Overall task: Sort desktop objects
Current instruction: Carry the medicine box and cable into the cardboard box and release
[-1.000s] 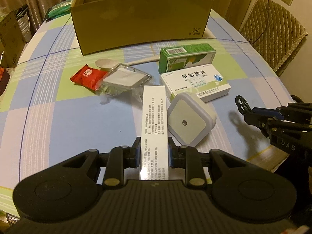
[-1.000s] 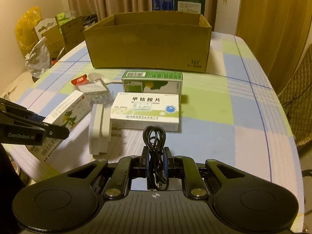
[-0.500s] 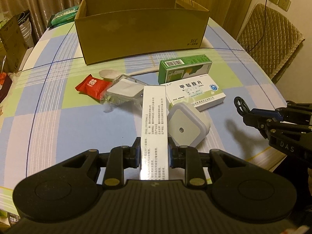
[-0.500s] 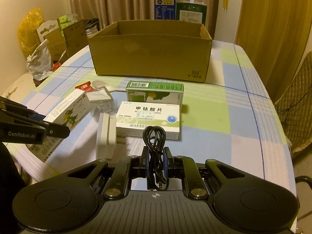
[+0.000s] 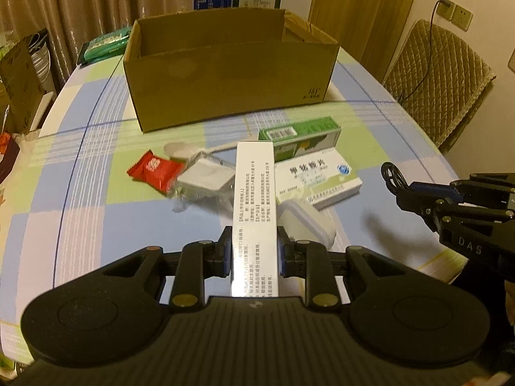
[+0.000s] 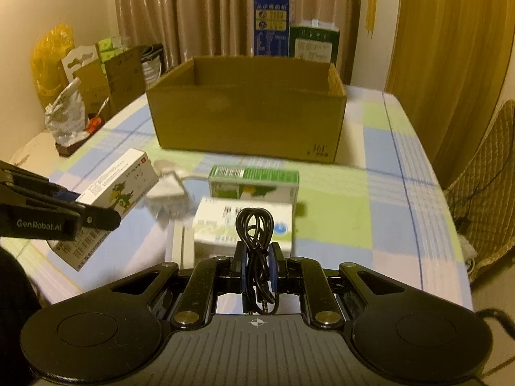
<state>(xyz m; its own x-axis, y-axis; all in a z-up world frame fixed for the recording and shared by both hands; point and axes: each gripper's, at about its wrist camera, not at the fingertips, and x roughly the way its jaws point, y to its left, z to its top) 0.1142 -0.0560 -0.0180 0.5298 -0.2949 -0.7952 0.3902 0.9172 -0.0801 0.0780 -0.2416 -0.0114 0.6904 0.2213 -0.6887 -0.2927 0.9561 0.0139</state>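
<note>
Both loads have risen off the desk since a second ago. The left gripper pinches a white box and the right gripper pinches a coiled cable; the carton is likely next.

Ahead of both sets of jaws stands the open brown cardboard box, its top unobstructed. Between jaws and box, the green carton, white-and-blue medicine carton and red snack packet crowd the bench. Right of the right-hand jaws, the bench surface is free.
</note>
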